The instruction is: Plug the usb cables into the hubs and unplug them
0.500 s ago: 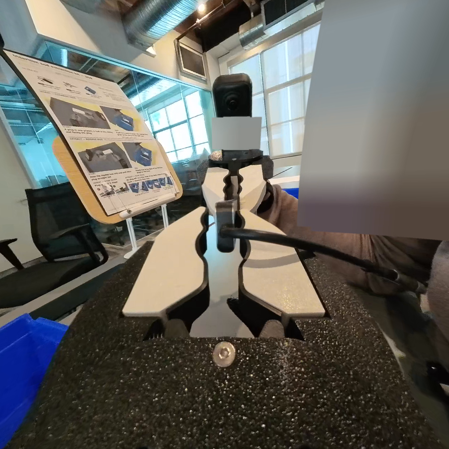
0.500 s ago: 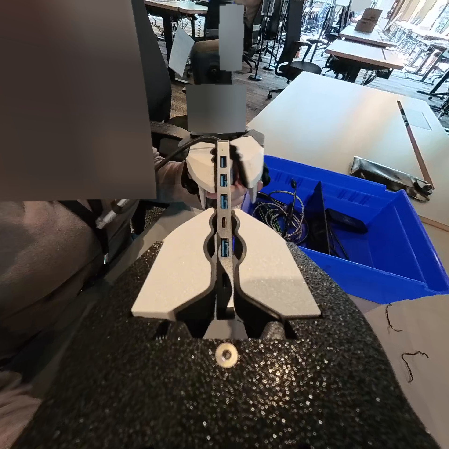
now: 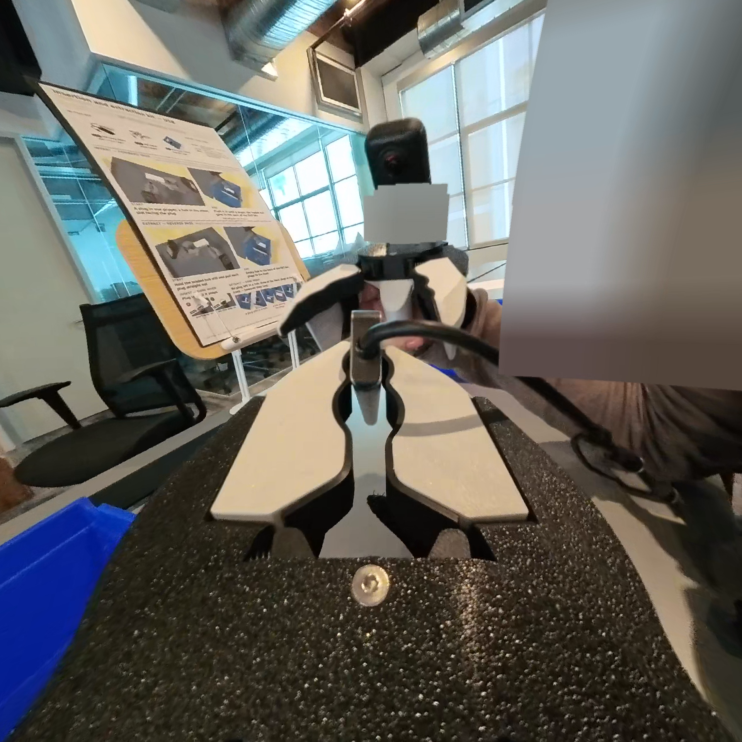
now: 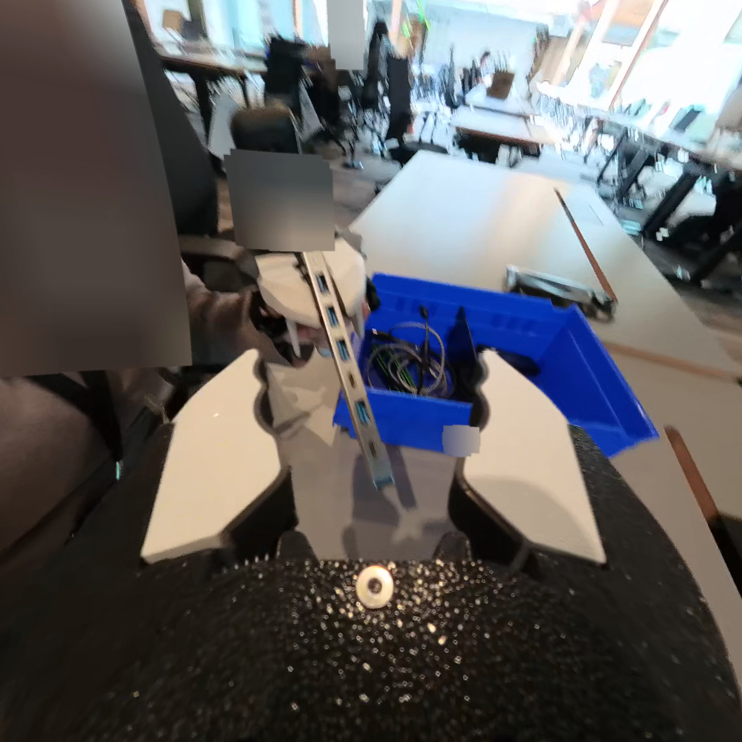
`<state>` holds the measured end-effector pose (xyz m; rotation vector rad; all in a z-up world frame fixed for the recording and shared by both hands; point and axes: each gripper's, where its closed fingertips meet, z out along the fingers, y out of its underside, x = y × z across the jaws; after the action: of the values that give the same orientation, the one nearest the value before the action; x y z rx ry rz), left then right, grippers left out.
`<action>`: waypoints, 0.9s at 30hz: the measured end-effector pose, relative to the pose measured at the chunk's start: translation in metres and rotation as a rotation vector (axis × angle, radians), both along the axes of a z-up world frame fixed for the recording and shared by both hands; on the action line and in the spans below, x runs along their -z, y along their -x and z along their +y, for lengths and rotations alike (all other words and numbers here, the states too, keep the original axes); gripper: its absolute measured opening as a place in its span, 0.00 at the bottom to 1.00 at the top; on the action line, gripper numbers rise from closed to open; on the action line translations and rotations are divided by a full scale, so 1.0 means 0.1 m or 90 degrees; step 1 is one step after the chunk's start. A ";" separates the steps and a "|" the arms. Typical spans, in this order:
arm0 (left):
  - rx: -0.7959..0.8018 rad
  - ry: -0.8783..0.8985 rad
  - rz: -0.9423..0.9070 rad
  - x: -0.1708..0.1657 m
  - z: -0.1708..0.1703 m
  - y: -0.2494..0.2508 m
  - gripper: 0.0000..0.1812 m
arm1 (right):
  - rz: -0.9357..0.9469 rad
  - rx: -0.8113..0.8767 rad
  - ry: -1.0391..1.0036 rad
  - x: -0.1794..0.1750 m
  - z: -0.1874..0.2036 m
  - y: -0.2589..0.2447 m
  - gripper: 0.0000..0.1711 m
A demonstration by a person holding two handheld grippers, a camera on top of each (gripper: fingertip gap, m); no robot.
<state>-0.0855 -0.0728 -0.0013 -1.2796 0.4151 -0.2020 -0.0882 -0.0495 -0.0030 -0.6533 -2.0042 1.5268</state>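
Two fingers of the left gripper (image 3: pixel 366 355) pinch the grey USB hub (image 3: pixel 363 341) at its cable end, while the right gripper (image 4: pixel 367 361) gapes wide around its free end (touching nothing), so the tilted, one-ended hold could let it swing or slip above the blue bin (image 4: pixel 562 361).

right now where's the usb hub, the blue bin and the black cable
usb hub (image 4: pixel 346 375), right wrist view, on its port edge
blue bin (image 4: pixel 405 417), right wrist view, on its front wall
black cable (image 3: pixel 433 330), left wrist view, on the stretch leaving the hub's end
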 end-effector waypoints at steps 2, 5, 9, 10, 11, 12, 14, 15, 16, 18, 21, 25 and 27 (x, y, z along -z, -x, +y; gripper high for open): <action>0.005 -0.001 -0.004 -0.01 -0.01 0.00 0.06 | -0.025 0.006 -0.016 0.08 0.02 0.01 0.59; 0.002 -0.003 -0.004 -0.01 -0.01 0.02 0.06 | -0.066 -0.001 -0.054 0.23 0.00 -0.01 0.53; 0.025 0.011 -0.023 0.00 -0.01 0.01 0.06 | -0.141 -0.023 -0.092 0.43 -0.09 -0.03 0.41; 0.035 0.011 -0.030 0.00 -0.01 0.00 0.06 | -0.153 -0.025 -0.103 0.48 -0.10 -0.02 0.37; 0.043 0.008 -0.038 -0.01 -0.02 -0.01 0.06 | -0.159 -0.023 -0.117 0.53 -0.11 0.01 0.33; 0.049 0.004 -0.045 -0.02 -0.03 -0.01 0.06 | -0.163 -0.020 -0.132 0.57 -0.12 0.03 0.29; 0.061 0.001 -0.050 -0.03 -0.04 -0.02 0.06 | -0.167 -0.020 -0.156 0.63 -0.13 0.05 0.21; 0.060 0.000 -0.048 -0.04 -0.05 -0.02 0.06 | -0.165 -0.027 -0.164 0.64 -0.14 0.04 0.14; 0.051 -0.005 -0.042 -0.04 -0.05 -0.01 0.06 | -0.161 -0.037 -0.169 0.65 -0.16 0.03 0.07; 0.050 -0.014 -0.032 -0.04 -0.07 -0.01 0.06 | -0.150 -0.037 -0.175 0.63 -0.16 0.03 0.07; 0.051 -0.005 -0.037 -0.05 -0.08 0.01 0.13 | -0.133 -0.027 -0.188 0.59 -0.15 0.04 0.06; 0.059 0.055 -0.029 0.03 -0.04 0.03 0.27 | -0.103 -0.023 -0.171 0.49 -0.14 0.03 0.06; 0.052 0.062 -0.025 0.05 -0.03 0.04 0.26 | -0.097 -0.040 -0.155 0.45 -0.17 -0.01 0.06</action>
<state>-0.0895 -0.0759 -0.0066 -1.3525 0.4292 -0.3194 -0.0875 -0.0662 -0.0475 -0.6275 -2.2980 1.2707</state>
